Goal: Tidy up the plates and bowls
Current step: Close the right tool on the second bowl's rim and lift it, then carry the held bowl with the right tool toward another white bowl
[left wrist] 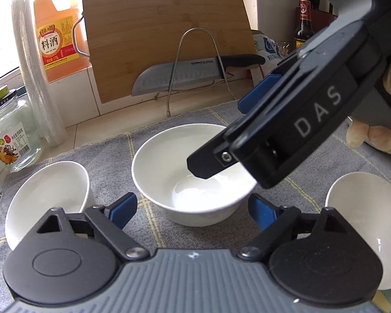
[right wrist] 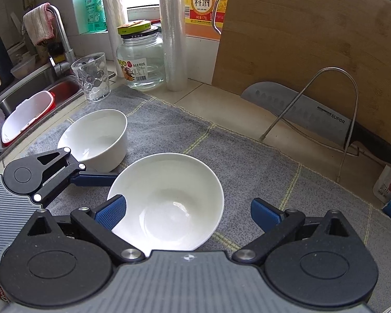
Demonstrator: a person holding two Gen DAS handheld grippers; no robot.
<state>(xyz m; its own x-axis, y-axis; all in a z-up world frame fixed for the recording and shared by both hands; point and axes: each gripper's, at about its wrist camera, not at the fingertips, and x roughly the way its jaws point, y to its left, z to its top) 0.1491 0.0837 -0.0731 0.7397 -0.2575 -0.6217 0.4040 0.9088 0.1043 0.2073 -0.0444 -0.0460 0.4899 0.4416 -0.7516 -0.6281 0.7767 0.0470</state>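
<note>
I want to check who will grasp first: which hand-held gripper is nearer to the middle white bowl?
Right. The right hand-held gripper has one finger over the rim, inside the middle white bowl; the left hand-held gripper is open just short of its near wall.

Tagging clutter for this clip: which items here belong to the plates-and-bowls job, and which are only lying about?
Job items:
- centre bowl
- left bowl
- right bowl

Lying about:
- cutting board
- knife
- cooking wine jug
- glass jar
- tumbler
- grey cloth, which sits under the bowls
</note>
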